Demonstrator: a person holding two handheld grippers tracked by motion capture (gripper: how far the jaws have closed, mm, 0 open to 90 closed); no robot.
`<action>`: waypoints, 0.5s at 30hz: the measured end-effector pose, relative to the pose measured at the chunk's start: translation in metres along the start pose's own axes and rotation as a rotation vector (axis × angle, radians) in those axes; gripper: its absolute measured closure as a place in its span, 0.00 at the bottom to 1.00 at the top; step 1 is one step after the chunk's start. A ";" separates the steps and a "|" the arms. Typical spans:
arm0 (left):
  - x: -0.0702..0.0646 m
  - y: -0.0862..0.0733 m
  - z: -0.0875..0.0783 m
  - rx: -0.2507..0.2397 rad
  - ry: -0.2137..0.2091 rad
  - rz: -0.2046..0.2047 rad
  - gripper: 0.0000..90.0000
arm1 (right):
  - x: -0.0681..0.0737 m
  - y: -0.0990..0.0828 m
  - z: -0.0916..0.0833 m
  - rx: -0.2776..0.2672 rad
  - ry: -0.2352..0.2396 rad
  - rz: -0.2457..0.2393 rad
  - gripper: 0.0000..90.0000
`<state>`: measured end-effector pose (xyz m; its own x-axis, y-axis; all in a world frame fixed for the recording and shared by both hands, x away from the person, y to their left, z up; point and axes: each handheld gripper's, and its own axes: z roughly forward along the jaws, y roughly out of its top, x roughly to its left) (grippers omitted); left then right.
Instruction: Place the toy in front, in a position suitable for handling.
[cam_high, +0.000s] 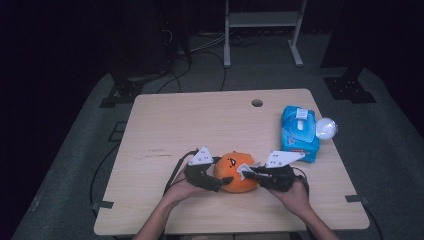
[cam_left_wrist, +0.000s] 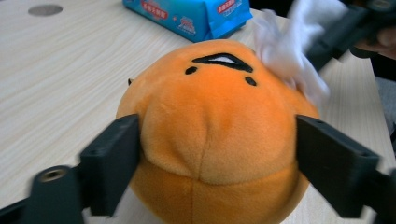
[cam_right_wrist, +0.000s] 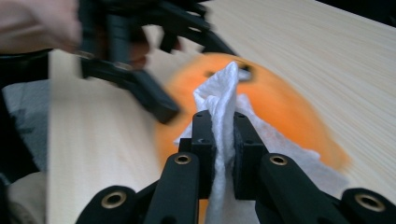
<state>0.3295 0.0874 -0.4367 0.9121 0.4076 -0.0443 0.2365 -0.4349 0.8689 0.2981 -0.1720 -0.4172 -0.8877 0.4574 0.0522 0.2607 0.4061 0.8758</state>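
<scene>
Bracing the orange plush toy (cam_left_wrist: 215, 130) near the table's (cam_high: 165, 125) front edge, left gripper (cam_high: 214, 181) straddling its sides. Pinching a white wipe (cam_right_wrist: 223, 116) tight in the right gripper (cam_high: 252, 172), rubbing beside the toy's face. Best keeping strokes short, toy pinned firmly.

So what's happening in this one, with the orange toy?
A person works two hand-held grippers at a wooden table. The left gripper straddles a round orange plush toy, its jaws against the toy's sides. The right gripper is clamped on a white wipe and presses it to the toy's face side, apparently wiping it. A blue wipes pack lies beyond.
</scene>
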 end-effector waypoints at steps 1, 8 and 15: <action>-0.003 0.001 0.000 0.004 0.002 0.037 0.26 | 0.005 0.003 0.004 0.001 0.012 -0.015 0.90; -0.016 0.003 0.002 -0.006 -0.008 0.175 0.31 | 0.004 0.015 0.000 -0.047 -0.037 -0.034 0.90; -0.003 0.003 0.000 -0.015 -0.007 0.005 0.12 | -0.017 -0.003 -0.012 0.001 -0.085 0.022 0.90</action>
<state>0.3272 0.0849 -0.4343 0.9156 0.3998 -0.0429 0.2265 -0.4248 0.8765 0.3084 -0.1903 -0.4152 -0.8465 0.5314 0.0306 0.2801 0.3959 0.8745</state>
